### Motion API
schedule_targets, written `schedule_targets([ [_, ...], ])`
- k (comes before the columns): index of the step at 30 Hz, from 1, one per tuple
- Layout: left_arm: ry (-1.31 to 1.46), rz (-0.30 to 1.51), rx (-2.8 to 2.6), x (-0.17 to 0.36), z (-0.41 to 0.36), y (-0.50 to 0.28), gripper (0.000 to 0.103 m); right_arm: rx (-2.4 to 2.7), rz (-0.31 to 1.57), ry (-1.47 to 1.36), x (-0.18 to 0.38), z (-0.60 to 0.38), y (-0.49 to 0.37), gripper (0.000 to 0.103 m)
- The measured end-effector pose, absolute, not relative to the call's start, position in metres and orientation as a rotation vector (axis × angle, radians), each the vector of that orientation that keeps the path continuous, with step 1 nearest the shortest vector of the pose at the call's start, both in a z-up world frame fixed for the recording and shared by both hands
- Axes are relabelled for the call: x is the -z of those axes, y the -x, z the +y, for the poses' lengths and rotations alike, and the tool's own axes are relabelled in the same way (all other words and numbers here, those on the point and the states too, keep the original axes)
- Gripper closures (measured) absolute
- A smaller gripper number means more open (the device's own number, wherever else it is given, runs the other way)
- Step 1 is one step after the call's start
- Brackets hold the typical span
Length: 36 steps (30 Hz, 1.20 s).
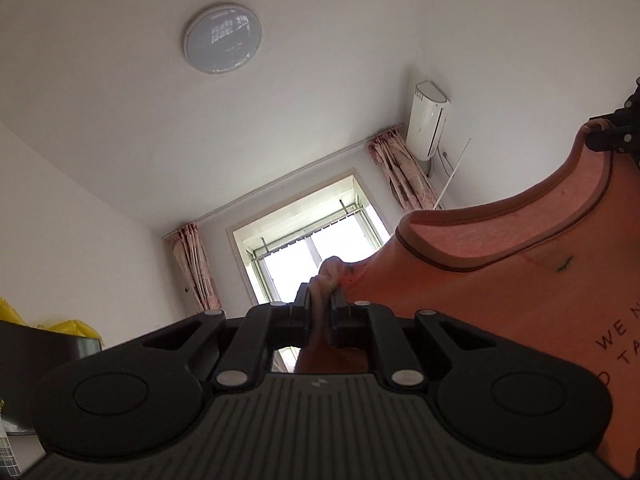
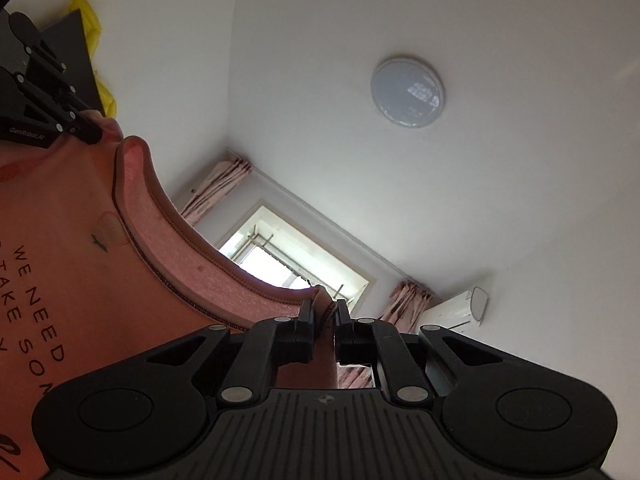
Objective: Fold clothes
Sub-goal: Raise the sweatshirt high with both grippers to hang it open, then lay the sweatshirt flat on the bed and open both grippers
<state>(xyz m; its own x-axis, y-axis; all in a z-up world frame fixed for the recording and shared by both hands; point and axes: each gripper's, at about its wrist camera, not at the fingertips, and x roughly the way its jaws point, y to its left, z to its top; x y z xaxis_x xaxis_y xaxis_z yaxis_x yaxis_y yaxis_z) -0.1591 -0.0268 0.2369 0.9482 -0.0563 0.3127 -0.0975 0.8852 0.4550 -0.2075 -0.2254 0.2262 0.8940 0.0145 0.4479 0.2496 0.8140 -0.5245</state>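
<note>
left gripper point(image 1: 320, 300) pinching a bunched shoulder of the orange t-shirt point(image 1: 500, 300), cloth squeezed btwn its pads. right gripper point(image 2: 324, 308) clamped on the shirt's other shoulder. shirt hangs stretched btwn the two, held up in the air, neckline sagging in a curve, black lettering on the front. beyond: window point(image 1: 308, 248) w/ pink curtains point(image 1: 196, 264), wall ac unit point(image 1: 426, 124), round ceiling lamp point(image 1: 223, 38).

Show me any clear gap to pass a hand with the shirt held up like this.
No surface shows; both cameras look at the ceiling. Open air lies above the sagging collar, between the left gripper and right gripper, toward the window. It's crowded at each gripper, where shirt fabric bunches, and below the collar, where the shirt blocks passage.
</note>
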Motion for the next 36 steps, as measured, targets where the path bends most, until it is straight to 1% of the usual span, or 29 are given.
schedule_targets([
  [3, -0.567, -0.232, -0.090, -0.196, -0.032, 0.093, 0.089, 0.116, -0.364, 0.624, -0.194, -0.218, 0.135, 0.093],
  [6, -0.655, -0.109, -0.162, -0.145, -0.021, 0.012, 0.090, 0.070, -0.254, 0.630, -0.153, -0.207, 0.040, 0.093],
  [10, -0.679, 0.139, -0.165, -0.060, 0.008, -0.096, 0.090, -0.051, -0.003, 0.577, -0.082, -0.165, -0.084, 0.093],
  [11, -0.677, 0.209, -0.150, -0.037, 0.015, -0.118, 0.088, -0.077, 0.063, 0.586, -0.061, -0.150, -0.112, 0.093],
  [14, -0.699, 0.399, -0.103, 0.027, 0.029, -0.166, 0.086, -0.120, 0.222, 0.648, 0.005, -0.116, -0.162, 0.093],
  [15, -0.737, 0.441, -0.089, 0.041, 0.031, -0.172, 0.085, -0.134, 0.264, 0.662, 0.022, -0.112, -0.171, 0.093],
  [16, -0.774, 0.483, -0.076, 0.056, 0.033, -0.179, 0.087, -0.150, 0.328, 0.715, 0.042, -0.100, -0.175, 0.093],
  [17, -0.808, 0.469, -0.070, 0.062, 0.034, -0.179, 0.084, -0.166, 0.364, 0.774, 0.053, -0.085, -0.179, 0.092],
  [18, -0.810, 0.463, -0.065, 0.063, 0.038, -0.180, 0.084, -0.186, 0.383, 0.800, 0.060, -0.079, -0.182, 0.092],
  [20, -0.775, 0.505, -0.048, 0.063, 0.048, -0.189, 0.082, -0.230, 0.417, 0.834, 0.070, -0.069, -0.188, 0.091],
  [21, -0.745, 0.520, -0.041, 0.060, 0.053, -0.191, 0.080, -0.246, 0.443, 0.786, 0.067, -0.073, -0.193, 0.090],
  [23, -0.670, 0.544, -0.028, 0.052, 0.065, -0.191, 0.078, -0.270, 0.497, 0.616, 0.053, -0.095, -0.201, 0.078],
  [25, -0.556, 0.578, 0.004, 0.037, 0.085, -0.187, 0.078, -0.302, 0.519, 0.333, 0.019, -0.141, -0.198, 0.031],
  [26, -0.479, 0.598, 0.022, 0.029, 0.097, -0.185, 0.078, -0.321, 0.520, 0.214, 0.007, -0.159, -0.194, 0.026],
  [27, -0.379, 0.621, 0.047, 0.020, 0.110, -0.184, 0.078, -0.351, 0.530, 0.100, -0.007, -0.186, -0.189, 0.025],
  [29, -0.151, 0.664, 0.106, 0.000, 0.139, -0.183, 0.076, -0.403, 0.550, -0.087, -0.034, -0.237, -0.179, 0.020],
  [30, -0.036, 0.684, 0.136, -0.009, 0.154, -0.183, 0.074, -0.414, 0.551, -0.127, -0.040, -0.252, -0.170, 0.020],
  [31, 0.044, 0.689, 0.151, -0.017, 0.165, -0.180, 0.074, -0.411, 0.557, -0.119, -0.042, -0.261, -0.158, 0.020],
  [34, 0.049, 0.652, 0.144, -0.035, 0.176, -0.155, 0.074, -0.387, 0.579, -0.058, -0.044, -0.283, -0.120, 0.021],
  [36, 0.008, 0.639, 0.120, -0.045, 0.179, -0.130, 0.074, -0.378, 0.616, 0.000, -0.032, -0.287, -0.084, 0.024],
])
